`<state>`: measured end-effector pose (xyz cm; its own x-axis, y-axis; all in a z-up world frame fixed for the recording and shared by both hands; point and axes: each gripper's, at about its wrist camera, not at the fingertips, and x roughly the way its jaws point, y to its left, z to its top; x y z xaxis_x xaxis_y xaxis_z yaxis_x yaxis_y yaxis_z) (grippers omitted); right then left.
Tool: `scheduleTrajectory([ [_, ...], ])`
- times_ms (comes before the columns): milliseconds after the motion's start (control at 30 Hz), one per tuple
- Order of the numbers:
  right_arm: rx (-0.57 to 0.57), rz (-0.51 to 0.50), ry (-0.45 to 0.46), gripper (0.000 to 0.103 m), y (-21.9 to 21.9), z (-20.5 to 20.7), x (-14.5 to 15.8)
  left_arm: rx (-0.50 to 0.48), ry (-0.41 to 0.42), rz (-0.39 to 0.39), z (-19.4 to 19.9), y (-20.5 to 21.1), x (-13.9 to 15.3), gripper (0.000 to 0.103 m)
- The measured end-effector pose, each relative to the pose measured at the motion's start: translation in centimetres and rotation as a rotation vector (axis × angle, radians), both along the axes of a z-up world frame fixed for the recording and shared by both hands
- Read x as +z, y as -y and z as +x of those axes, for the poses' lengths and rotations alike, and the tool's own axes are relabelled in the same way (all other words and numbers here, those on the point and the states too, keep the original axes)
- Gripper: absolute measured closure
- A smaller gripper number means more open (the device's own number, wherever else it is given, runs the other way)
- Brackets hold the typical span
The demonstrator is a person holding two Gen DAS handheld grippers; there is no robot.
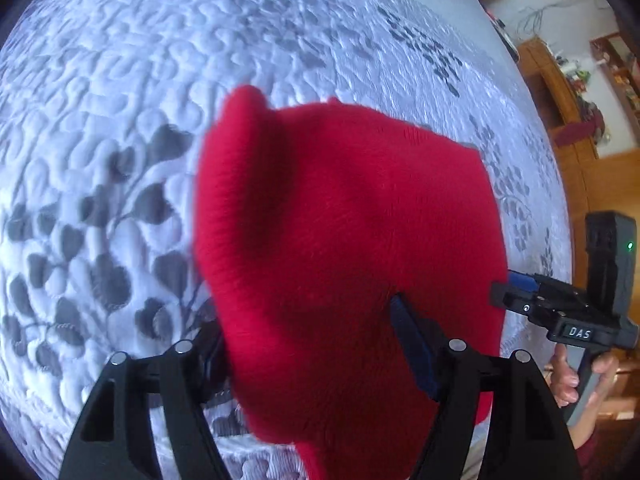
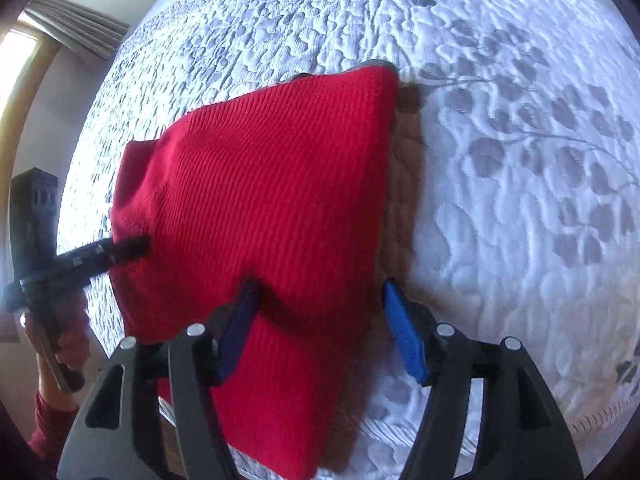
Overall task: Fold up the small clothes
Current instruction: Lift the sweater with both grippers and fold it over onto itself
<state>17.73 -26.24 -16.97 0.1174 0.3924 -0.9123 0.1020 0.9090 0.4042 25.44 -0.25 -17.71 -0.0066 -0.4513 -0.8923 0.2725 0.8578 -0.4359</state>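
Bedroom setup, with a white quilted bedspread (image 2: pixel 500 208) patterned in grey leaves as the work surface and some wooden furniture (image 1: pixel 560 92) off past the right gripper.

So the red knit garment (image 2: pixel 260 184) is up off the bed, hanging between both tools, its far end draping down to the bedspread ahead of them. The left gripper (image 1: pixel 308 344) has cloth running straight between its fingers; one pad is buried under the fabric, so I honestly can't tell how tightly it's closed. The right gripper (image 2: pixel 320 320) looks fairly wide, with the cloth lying over its left blue pad (image 2: pixel 238 328) and the right pad (image 2: pixel 404 332) standing bare beside the edge, so I can't tell if it's really gripping.

Progress-wise, I'd say this is mid-fold. The piece looks doubled over already, but it isn't laid flat yet, so setting it down and smoothing is still to come. No finished pile in sight.
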Motion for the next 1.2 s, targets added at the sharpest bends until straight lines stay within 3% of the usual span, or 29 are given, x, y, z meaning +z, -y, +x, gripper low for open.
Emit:
scheduleTrajectory([
  [133,-0.041,0.099,-0.027,0.039,0.6,0.7,-1.8,0.025,-0.022,-0.058,1.0,0.0,-0.6,0.025],
  [200,-0.039,0.121,-0.016,0.046,0.9,0.5,-1.7,0.058,-0.035,-0.081,1.2,-0.4,-0.7,0.044],
  [267,-0.032,0.130,0.004,0.062,1.2,0.1,-1.1,0.084,-0.071,-0.128,1.2,-0.6,-0.6,0.063],
  [300,-0.032,0.134,0.010,0.065,1.3,-0.1,-0.8,0.101,-0.079,-0.137,0.9,-0.7,-0.4,0.067],
  [400,-0.048,0.199,0.030,0.071,2.6,-1.5,0.9,0.117,-0.046,-0.117,-0.4,-0.3,1.1,0.070],
  [500,-0.030,0.184,0.039,0.072,4.1,-3.6,2.8,0.104,-0.050,-0.155,-2.4,1.4,3.1,0.070],
  [667,-0.029,0.136,0.042,0.072,9.0,-7.2,5.1,0.026,-0.033,-0.164,-5.9,7.7,5.8,0.070],
  [867,-0.082,0.086,0.060,0.072,17.8,-6.8,7.1,0.012,-0.021,-0.208,-5.4,16.0,7.5,0.071],
  [933,-0.096,0.056,0.063,0.072,20.5,-5.0,6.7,0.021,0.017,-0.188,-4.4,18.4,7.7,0.075],
  [1000,-0.101,0.029,0.056,0.072,22.4,-3.7,5.8,0.035,0.063,-0.141,-3.1,20.4,7.2,0.085],
  [1100,-0.126,-0.051,-0.009,0.069,24.3,-1.5,2.0,0.058,0.119,-0.021,-0.9,22.0,5.1,0.085],
  [1200,-0.158,-0.003,0.009,0.056,25.2,-2.2,0.6,0.051,0.091,0.057,-0.1,22.4,2.5,0.084],
])
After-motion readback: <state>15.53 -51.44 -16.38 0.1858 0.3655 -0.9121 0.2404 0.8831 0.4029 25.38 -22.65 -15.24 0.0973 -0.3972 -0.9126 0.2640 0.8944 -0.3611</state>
